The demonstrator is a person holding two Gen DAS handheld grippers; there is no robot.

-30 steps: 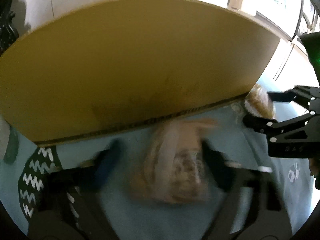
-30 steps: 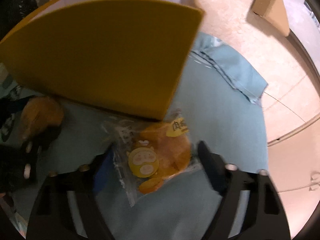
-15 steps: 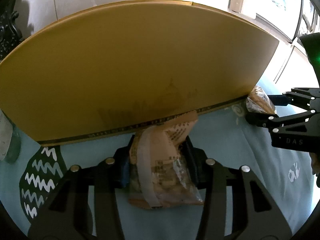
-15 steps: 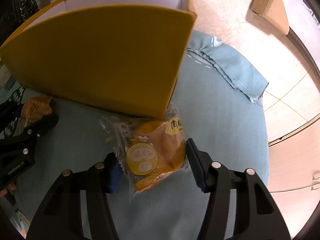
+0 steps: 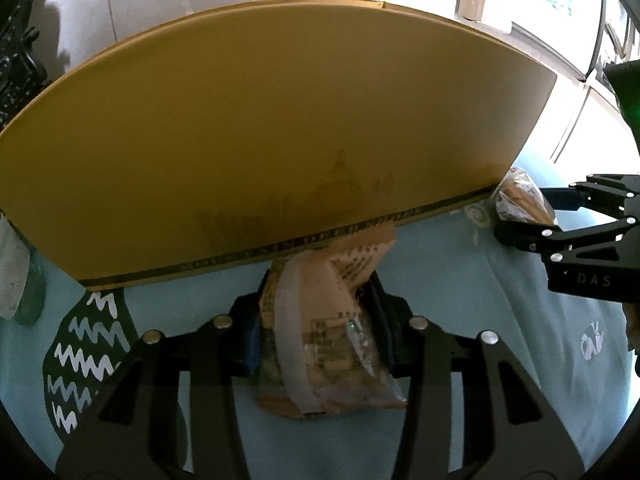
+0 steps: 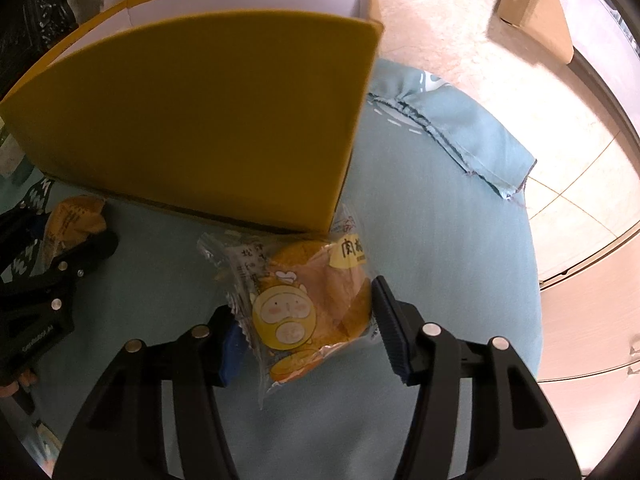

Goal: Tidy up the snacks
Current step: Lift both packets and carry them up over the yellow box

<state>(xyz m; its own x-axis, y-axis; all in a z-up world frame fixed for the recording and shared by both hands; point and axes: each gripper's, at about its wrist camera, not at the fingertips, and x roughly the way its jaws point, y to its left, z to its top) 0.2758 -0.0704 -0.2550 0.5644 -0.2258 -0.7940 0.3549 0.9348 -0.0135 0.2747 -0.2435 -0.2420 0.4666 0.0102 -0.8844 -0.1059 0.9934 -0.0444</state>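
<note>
A brown snack packet (image 5: pixel 332 344) lies on the light blue cloth (image 5: pixel 460 360) against the front wall of a tall yellow cardboard box (image 5: pixel 280 120). My left gripper (image 5: pixel 320 304) straddles the packet; its jaws are closing and both pads press on the packet's sides. To the right, a clear packet with an orange bun and a cartoon sticker (image 6: pixel 308 304) sits by the box's near corner (image 6: pixel 352 200). My right gripper (image 6: pixel 304 308) is shut on it, one pad on each side. The right wrist view shows the box open on top, with a white inside.
The blue cloth (image 6: pixel 440 200) ends in a hem at the right, with tiled floor beyond it. A small brown carton (image 6: pixel 536 12) stands on the floor far right. A dark patch with white zigzags (image 5: pixel 88 340) and a pale wrapper (image 5: pixel 12 280) lie at the left.
Both grippers have narrowed from wide open onto their packets. The left view has gone from blurred to steady. The right gripper with the bun packet has shifted slightly against the box.
</note>
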